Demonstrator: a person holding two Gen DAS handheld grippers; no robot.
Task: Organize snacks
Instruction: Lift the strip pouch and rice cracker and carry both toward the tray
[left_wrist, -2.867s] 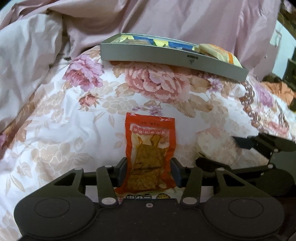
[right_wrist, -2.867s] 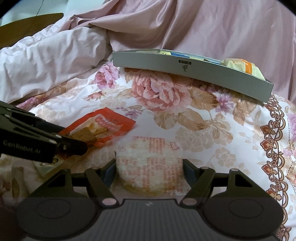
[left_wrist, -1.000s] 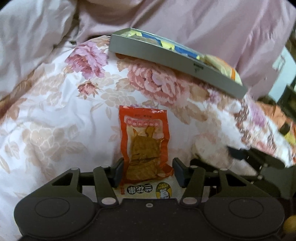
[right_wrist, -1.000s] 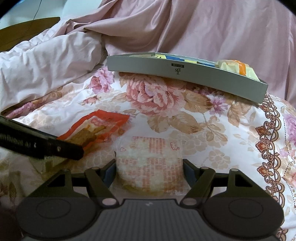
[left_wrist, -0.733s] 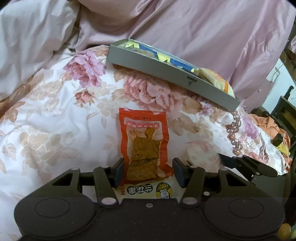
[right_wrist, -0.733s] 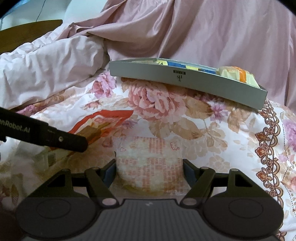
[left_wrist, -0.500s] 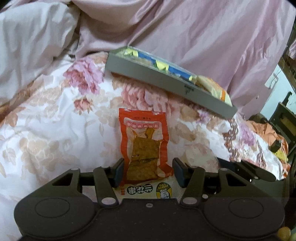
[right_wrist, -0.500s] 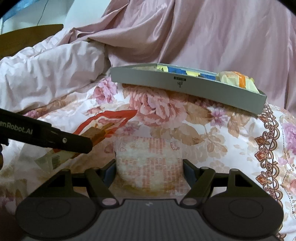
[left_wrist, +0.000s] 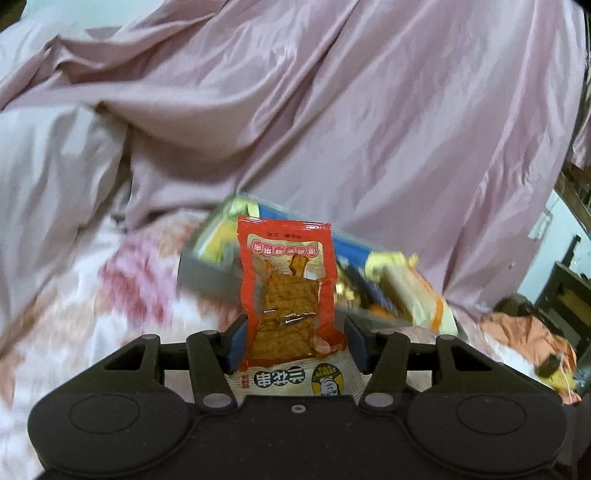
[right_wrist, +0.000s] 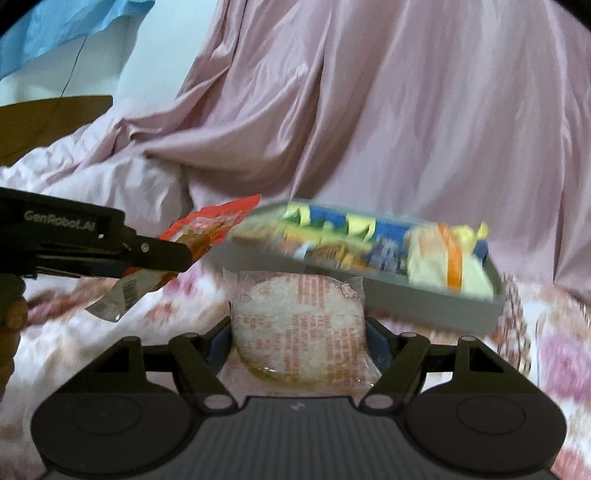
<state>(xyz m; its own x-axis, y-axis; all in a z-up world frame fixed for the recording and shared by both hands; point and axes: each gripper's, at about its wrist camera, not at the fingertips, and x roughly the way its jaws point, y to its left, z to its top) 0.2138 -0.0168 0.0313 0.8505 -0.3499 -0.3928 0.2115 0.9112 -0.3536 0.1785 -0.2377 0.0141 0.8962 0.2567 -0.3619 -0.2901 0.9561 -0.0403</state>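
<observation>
Both packets have come up off the bed since a moment ago, when they were lying flat on the flowered quilt (left_wrist: 74, 332), and the grey tray (right_wrist: 424, 295) now sits just past their top edges instead of well beyond. The left tongs (left_wrist: 291, 339) are clamped on the lower sides of the orange snack packet (left_wrist: 288, 280), so it stands upright ahead of them with its sealed top free to go in first. The right tongs (right_wrist: 297, 343) pinch the round rice cracker packet (right_wrist: 299, 321) by its edges, likely so the flat face stays level. The tray ahead of both already holds yellow and blue snacks, so I'd guess both loads are headed there.
</observation>
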